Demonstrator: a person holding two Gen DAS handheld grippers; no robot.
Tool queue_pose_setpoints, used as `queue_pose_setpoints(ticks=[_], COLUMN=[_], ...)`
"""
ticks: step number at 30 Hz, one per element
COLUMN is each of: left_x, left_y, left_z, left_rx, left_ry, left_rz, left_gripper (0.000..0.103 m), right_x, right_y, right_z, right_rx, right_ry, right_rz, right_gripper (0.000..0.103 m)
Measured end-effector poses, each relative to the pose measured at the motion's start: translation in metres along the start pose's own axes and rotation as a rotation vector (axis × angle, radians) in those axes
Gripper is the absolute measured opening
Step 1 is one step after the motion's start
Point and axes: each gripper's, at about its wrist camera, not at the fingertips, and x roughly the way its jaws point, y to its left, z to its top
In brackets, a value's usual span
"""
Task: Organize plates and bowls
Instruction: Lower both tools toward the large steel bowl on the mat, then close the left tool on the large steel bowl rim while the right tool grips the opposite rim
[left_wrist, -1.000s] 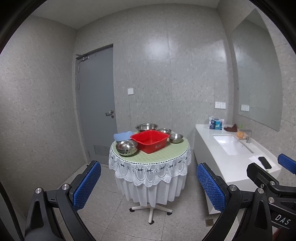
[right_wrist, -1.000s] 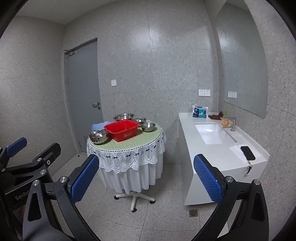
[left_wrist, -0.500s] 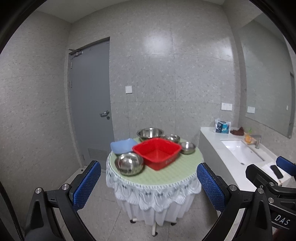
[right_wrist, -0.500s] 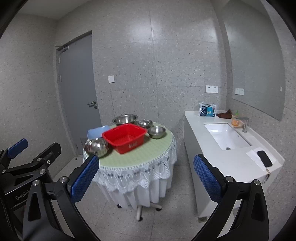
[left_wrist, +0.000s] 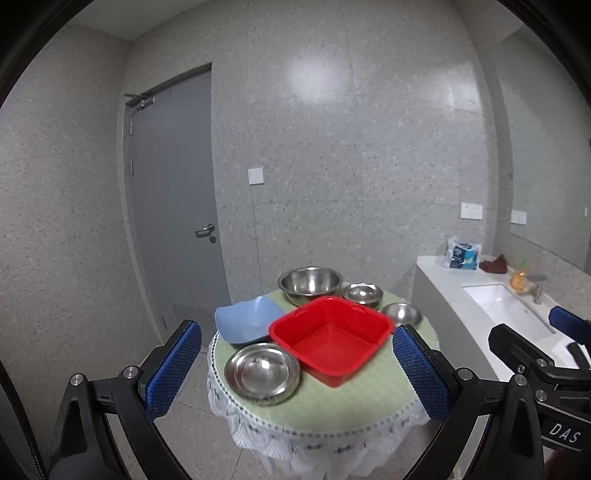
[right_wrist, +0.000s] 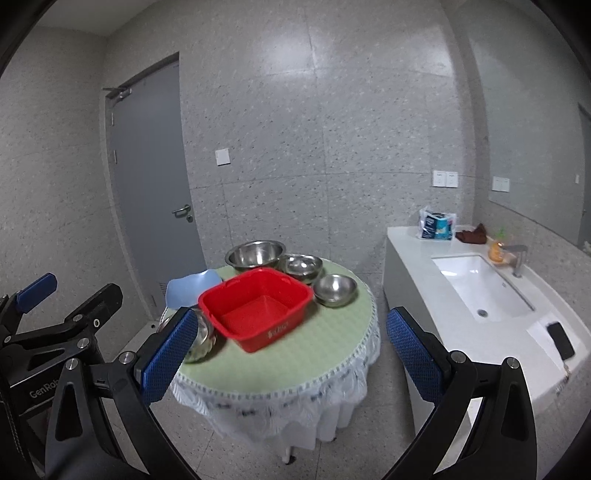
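Round table (left_wrist: 369, 406), green cloth with white lace skirt, standing before a grey tiled wall.

- Red square tub (left_wrist: 330, 341) (right_wrist: 256, 308): centre of the table, empty, set corner-on to both cameras.
- Large steel bowl (left_wrist: 310, 284) (right_wrist: 255, 255): far edge, behind the tub.
- Medium steel bowl (left_wrist: 362, 294) (right_wrist: 300, 266): just right of the large bowl; a smaller piece seems nested inside, not clear.
- Small steel bowl (left_wrist: 402, 314) (right_wrist: 335, 288): right of the tub's far corner, just beside it.
- Blue square bowl (left_wrist: 249, 323) (right_wrist: 192, 290): left of the tub, its edge touching or overlapping the tub rim.
- Shallow steel dish (left_wrist: 263, 373) (right_wrist: 201, 338): near left edge of the table, just beside the tub; partly hidden in the right wrist view.

Left gripper (left_wrist: 297, 367): blue-padded fingers (left_wrist: 173, 369) spread wide, nothing between them; in view, the table's near half falls between the pads, all dishes beyond the fingertips and untouched.

Right gripper (right_wrist: 291, 360): fingers (right_wrist: 413, 354) spread wide, empty; the tub lies ahead between them, and the left pad covers part of the shallow steel dish in view.

Surroundings: grey door (left_wrist: 173, 221) to the left; white counter with sink (right_wrist: 480, 288) to the right, well apart from the table, carrying a phone (right_wrist: 560, 341) and a tissue pack (right_wrist: 437, 223).
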Motion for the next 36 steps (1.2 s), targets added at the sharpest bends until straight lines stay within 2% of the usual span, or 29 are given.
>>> queue_pose_setpoints(ticks=[7, 12, 21, 24, 30, 36], left_x=[0.130, 0.237, 0.457, 0.538, 0.673, 0.775], left_y=[-0.013, -0.030, -0.049, -0.047, -0.040, -0.029], left_z=[0.052, 0.091, 0.156, 0.165, 0.171, 0.169], left_rx=[-0.013, -0.041, -0.055, -0.071, -0.106, -0.137], left_ry=[0.059, 0.103, 0.255, 0.344, 0.499, 0.612], left_rz=[0.036, 0.064, 0.092, 0.104, 0.134, 0.143], left_gripper=[0.102, 0.102, 0.102, 0.102, 0.102, 0.100], right_x=[0.106, 0.196, 0.369, 0.426, 0.514, 0.581], right_y=[-0.015, -0.028, -0.048, -0.047, -0.038, -0.020], right_z=[0.040, 0.076, 0.127, 0.134, 0.126, 0.106], right_rx=[-0.007, -0.031, -0.087, -0.085, -0.095, -0.129], right_ry=[0.038, 0.066, 0.220, 0.297, 0.435, 0.551], right_rz=[0.077, 0.134, 0.184, 0.217, 0.254, 0.273], right_gripper=[0.103, 0.103, 0.103, 0.103, 0.103, 0.103])
